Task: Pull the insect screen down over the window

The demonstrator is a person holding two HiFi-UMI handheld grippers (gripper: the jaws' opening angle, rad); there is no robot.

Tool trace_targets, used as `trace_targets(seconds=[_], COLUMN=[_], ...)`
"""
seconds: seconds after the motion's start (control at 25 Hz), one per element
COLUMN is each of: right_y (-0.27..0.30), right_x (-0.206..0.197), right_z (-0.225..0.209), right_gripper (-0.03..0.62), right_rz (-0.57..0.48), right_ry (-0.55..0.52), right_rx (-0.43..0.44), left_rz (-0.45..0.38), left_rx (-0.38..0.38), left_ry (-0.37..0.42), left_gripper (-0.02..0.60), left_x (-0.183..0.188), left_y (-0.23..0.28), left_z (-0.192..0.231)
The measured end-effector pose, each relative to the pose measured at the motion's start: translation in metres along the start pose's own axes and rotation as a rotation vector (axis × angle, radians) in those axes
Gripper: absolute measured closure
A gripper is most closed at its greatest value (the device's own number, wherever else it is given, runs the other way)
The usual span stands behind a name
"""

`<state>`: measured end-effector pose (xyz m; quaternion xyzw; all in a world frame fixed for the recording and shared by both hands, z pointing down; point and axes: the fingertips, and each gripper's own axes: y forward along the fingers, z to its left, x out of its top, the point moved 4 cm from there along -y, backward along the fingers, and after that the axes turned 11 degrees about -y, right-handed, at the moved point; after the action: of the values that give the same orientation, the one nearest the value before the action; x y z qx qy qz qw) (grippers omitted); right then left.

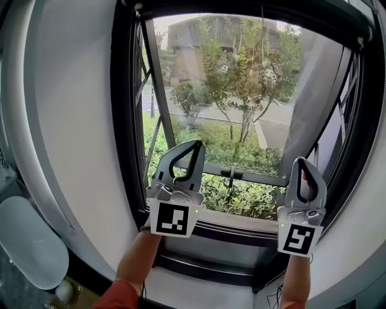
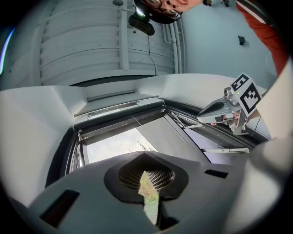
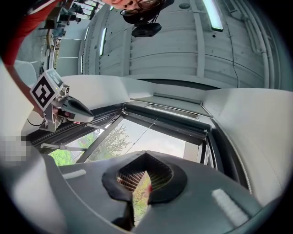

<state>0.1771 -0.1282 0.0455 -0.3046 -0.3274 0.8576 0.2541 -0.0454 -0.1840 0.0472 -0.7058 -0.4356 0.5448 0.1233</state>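
Holding: nothing; 2 grippers, left gripper (image 1: 196,145) & right gripper (image 1: 300,162), jaws closed, lower centre.
Window (image 1: 241,90): 1, mid-frame, uncovered.
Insect screen: prob. rolled in dark housing (image 1: 241,7), top of frame.

I see the insect screen (image 1: 253,7) rolled up, a dark bar across the top of the frame. Below it the black-framed window (image 1: 125,121) is uncovered, with greenery showing through.

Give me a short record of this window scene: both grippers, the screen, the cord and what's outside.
left gripper: shut, empty, held up before the window
right gripper: shut, empty, held up level with the left
screen: not drawn down over the opening
cord: thin, hangs from the top of the frame
outside: trees, seen clearly
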Motion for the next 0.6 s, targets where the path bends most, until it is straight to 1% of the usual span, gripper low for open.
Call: trace_targets(seconds=[0.16,0.32,0.6], right_y=[0.015,0.033,0.064], right_x=[0.008,0.016,0.031], right_z=[-0.012,-0.024,-0.046], right_gripper=[0.585,0.585,0.585], right_rz=[-0.019,-0.024,-0.044], right_ry=[-0.038,-0.1,-0.153], right_rx=[-0.001,0.008,0.009], left_rz=[-0.033,-0.076,-0.092], left_rx=[0.006,0.011,0.032], left_ry=[0.037,0.069,0.108], left_gripper=[0.578,0.578,0.578], left_x=[0.022,0.042,0.06], left_y=[0.014,0.029,0.052], left_z=[0.01,0.018,0.037])
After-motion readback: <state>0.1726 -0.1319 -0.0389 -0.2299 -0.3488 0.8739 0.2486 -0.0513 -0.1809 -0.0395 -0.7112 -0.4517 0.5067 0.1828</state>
